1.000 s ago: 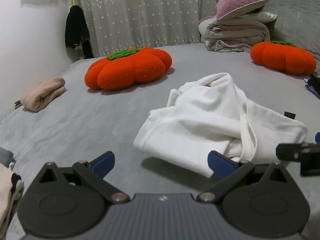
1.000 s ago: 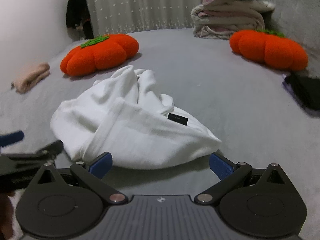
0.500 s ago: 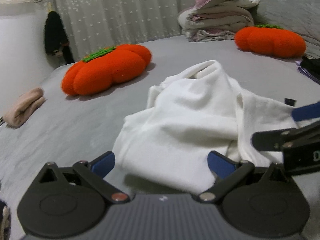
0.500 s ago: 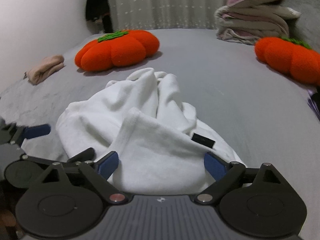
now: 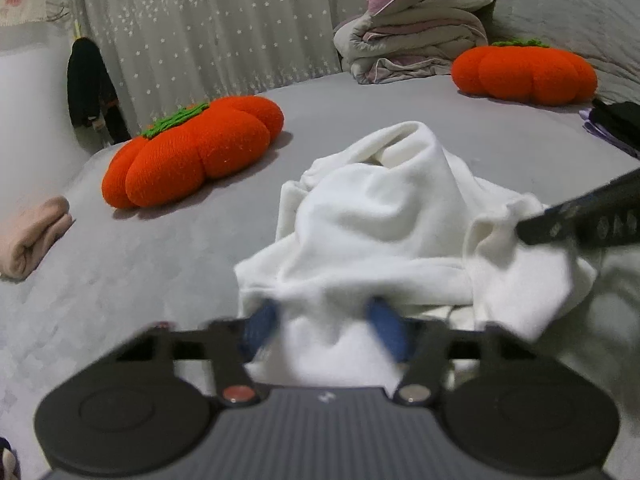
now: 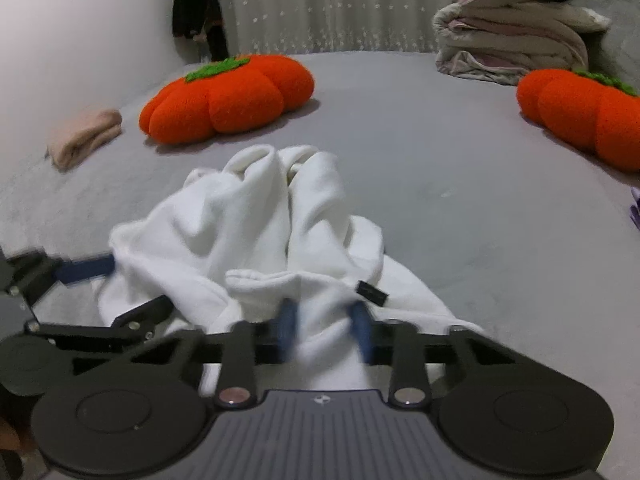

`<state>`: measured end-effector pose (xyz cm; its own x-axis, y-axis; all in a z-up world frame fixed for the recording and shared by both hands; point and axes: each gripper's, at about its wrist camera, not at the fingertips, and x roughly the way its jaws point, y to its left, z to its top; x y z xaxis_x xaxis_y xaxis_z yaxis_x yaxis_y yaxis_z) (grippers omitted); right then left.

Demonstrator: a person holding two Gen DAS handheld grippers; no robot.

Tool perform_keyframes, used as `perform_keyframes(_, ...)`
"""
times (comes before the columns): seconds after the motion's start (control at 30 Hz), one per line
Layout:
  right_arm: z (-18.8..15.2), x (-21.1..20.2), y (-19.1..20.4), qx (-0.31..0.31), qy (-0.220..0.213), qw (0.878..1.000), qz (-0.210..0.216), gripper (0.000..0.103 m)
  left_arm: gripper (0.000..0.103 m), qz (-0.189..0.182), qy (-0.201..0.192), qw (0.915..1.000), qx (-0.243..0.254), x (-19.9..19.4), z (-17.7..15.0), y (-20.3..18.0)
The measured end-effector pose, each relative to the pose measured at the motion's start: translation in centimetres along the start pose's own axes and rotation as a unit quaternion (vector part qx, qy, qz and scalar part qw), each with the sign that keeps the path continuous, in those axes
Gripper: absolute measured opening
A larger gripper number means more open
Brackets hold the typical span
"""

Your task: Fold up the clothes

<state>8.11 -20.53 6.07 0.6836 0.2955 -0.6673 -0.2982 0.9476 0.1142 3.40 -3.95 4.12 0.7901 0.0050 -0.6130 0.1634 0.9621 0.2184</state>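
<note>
Both claws, left claw (image 5: 324,326) and right claw (image 6: 324,330), have just been closing, pinching the white garment (image 5: 380,216).

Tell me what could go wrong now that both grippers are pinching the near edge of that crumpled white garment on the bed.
1. The white garment is bunched in several layers, so the left gripper and right gripper, whose jaws have just been closing on cloth, may each hold the wrong layer, and a lift might not spread it.
2. Both grips sit close together on the near edge, so the far part may stay heaped on the grey bed.
</note>
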Motion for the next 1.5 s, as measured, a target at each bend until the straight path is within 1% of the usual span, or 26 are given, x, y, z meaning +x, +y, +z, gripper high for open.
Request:
perform_keyframes(0.03, 0.1, -0.3, -0.2, 0.006, -0.004, 1.000, 0.001, 0.010, 0.009, -0.004, 0.001, 1.0000, -0.001, -0.1, 0.0, 0.2)
perform_keyframes(0.07, 0.1, -0.6, -0.3, 0.009, -0.009, 1.000, 0.003, 0.008, 0.007, -0.011, 0.001, 0.9999, -0.007, -0.3, 0.0, 0.5)
perform_keyframes(0.13, 0.1, -1.4, -0.4, 0.010, -0.019, 1.000, 0.004, 0.008, 0.005, -0.028, -0.001, 0.9992, -0.028, -0.8, 0.1, 1.5)
perform_keyframes(0.2, 0.2, -2.1, -0.2, 0.003, -0.031, 1.000, 0.000, 0.007, 0.005, -0.039, -0.007, 0.9980, -0.049, -1.4, 0.3, 2.5)
perform_keyframes(0.3, 0.3, -3.3, 0.1, -0.008, -0.048, 0.999, -0.008, 0.007, 0.005, -0.033, -0.019, 0.9978, -0.055, -2.1, 0.5, 3.2)
perform_keyframes(0.43, 0.4, -4.9, -0.2, -0.014, -0.067, 0.997, -0.019, 0.007, 0.005, -0.033, -0.014, 0.9971, -0.067, -2.0, 0.7, 3.6)
perform_keyframes(0.53, 0.2, -5.4, -0.6, -0.017, -0.067, 0.997, -0.030, 0.006, 0.005, -0.034, -0.013, 0.9965, -0.075, -2.4, 0.9, 3.8)
perform_keyframes(0.67, 0.1, -5.1, -1.1, -0.018, -0.060, 0.997, -0.047, 0.006, 0.005, -0.029, -0.025, 0.9940, -0.103, -4.0, 0.9, 4.7)
perform_keyframes(0.73, 0.2, -5.5, -1.6, -0.011, -0.068, 0.996, -0.053, 0.006, 0.005, -0.027, -0.032, 0.9922, -0.118, -4.9, 0.9, 5.2)
perform_keyframes(0.87, 0.5, -7.3, -2.4, -0.006, -0.103, 0.991, -0.090, 0.006, 0.005, -0.017, -0.053, 0.9867, -0.153, -6.7, 0.6, 7.4)
perform_keyframes(0.97, 0.3, -8.3, -3.1, -0.005, -0.116, 0.986, -0.120, 0.006, 0.005, -0.013, -0.047, 0.9817, -0.184, -7.0, 0.3, 9.3)
perform_keyframes(1.1, 0.0, -8.6, -4.4, 0.012, -0.107, 0.986, -0.130, 0.006, 0.005, -0.013, -0.034, 0.9778, -0.206, -6.8, 0.0, 10.7)
perform_keyframes(1.3, -0.3, -8.4, -5.3, 0.012, -0.091, 0.982, -0.164, 0.006, 0.005, -0.010, -0.036, 0.9790, -0.200, -7.0, 0.0, 10.6)
perform_keyframes(1.43, -0.8, -7.4, -5.2, 0.005, -0.063, 0.985, -0.161, 0.006, 0.005, -0.022, -0.022, 0.9817, -0.188, -6.5, -0.2, 9.9)
perform_keyframes(1.5, -1.0, -7.0, -5.1, 0.000, -0.058, 0.985, -0.162, 0.010, 0.005, -0.028, -0.019, 0.9827, -0.182, -6.4, -0.3, 9.3)
